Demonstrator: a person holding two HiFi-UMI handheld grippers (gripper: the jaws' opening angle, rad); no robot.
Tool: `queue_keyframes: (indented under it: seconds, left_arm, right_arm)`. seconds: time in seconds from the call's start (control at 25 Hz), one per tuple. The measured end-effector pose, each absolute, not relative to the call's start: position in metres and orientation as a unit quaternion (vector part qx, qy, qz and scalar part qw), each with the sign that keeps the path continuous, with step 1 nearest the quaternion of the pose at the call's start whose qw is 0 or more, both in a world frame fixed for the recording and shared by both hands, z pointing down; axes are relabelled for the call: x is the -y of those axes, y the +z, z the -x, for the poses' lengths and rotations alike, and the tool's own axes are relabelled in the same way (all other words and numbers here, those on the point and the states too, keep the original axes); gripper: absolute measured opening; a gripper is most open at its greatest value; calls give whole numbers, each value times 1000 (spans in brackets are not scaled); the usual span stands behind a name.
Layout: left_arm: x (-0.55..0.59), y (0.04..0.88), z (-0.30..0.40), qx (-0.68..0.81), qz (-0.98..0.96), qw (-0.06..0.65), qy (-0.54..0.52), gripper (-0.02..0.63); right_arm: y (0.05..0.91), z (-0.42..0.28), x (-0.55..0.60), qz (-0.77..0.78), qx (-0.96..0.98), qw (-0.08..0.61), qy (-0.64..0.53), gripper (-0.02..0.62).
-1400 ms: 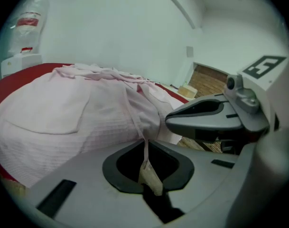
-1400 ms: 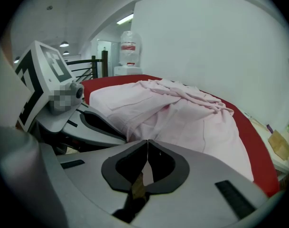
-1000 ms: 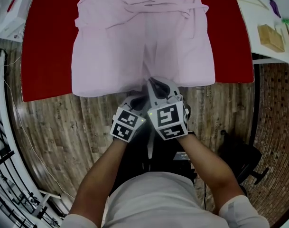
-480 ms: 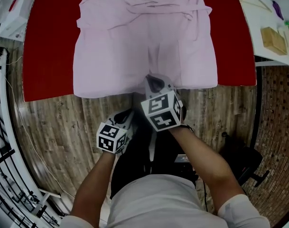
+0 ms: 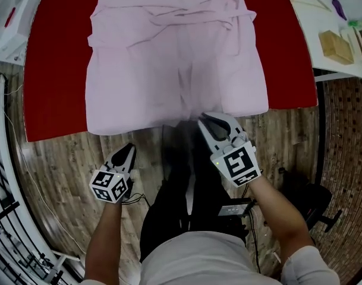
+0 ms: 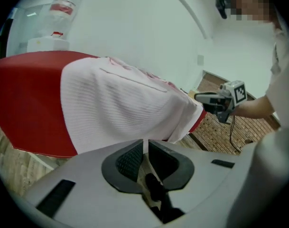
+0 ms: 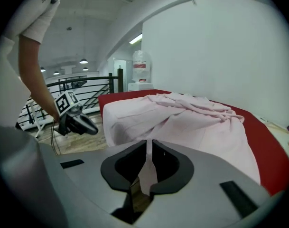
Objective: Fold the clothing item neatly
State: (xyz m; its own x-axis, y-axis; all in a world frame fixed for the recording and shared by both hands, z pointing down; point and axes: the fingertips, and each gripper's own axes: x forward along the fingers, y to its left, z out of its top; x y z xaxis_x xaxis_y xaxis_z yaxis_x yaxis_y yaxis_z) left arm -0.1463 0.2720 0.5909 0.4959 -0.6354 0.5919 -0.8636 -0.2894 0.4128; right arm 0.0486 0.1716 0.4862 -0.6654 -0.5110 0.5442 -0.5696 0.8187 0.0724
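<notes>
now right gripper [image 5: 208,119] jaws pinch garment [image 5: 169,58] hem

Stuff around the red table [image 5: 50,82]
Wooden block [image 5: 337,45] sat top right; black railing [image 7: 119,84] edged the plank floor [image 5: 68,159].

Head view: flat, soft overhead light, no hard shadows. The pale pink ribbed fabric garment [image 5: 169,58] looks slightly washed out against the red table cover [image 5: 50,70]. Fisheye bows the cover's near and side edges. The wooden plank floor [image 5: 68,153] darkens toward the corners.

Left gripper view: motion smear on the garment ribbing and the floor. The left gripper [image 6: 145,142] body is soft, with black vignette all round.

Right gripper view: sharper. Round ceiling lamps [image 7: 83,61] and a strip light [image 7: 136,39] glow at upper left with mild bloom. The white wall [image 7: 220,42] is evenly lit.
</notes>
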Motion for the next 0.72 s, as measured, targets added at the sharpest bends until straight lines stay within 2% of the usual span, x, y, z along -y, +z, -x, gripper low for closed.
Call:
queue_keyframes:
  seconds: [0.24, 0.4, 0.56, 0.72]
  left_arm:
    - [-279, 594, 177, 492, -780, 369, 116, 12]
    - [-288, 607, 181, 487, -767, 406, 98, 12]
    - [-293, 624, 189, 513, -739, 429, 83, 12]
    - [-290, 625, 176, 519, -742, 419, 76, 12]
  right_arm:
    - [526, -135, -183, -361, 869, 325, 98, 20]
    - [567, -173, -194, -380, 840, 359, 145, 20]
    - [593, -193, -200, -386, 836, 343, 189, 21]
    - [598, -207, -193, -388, 846, 320, 178, 23]
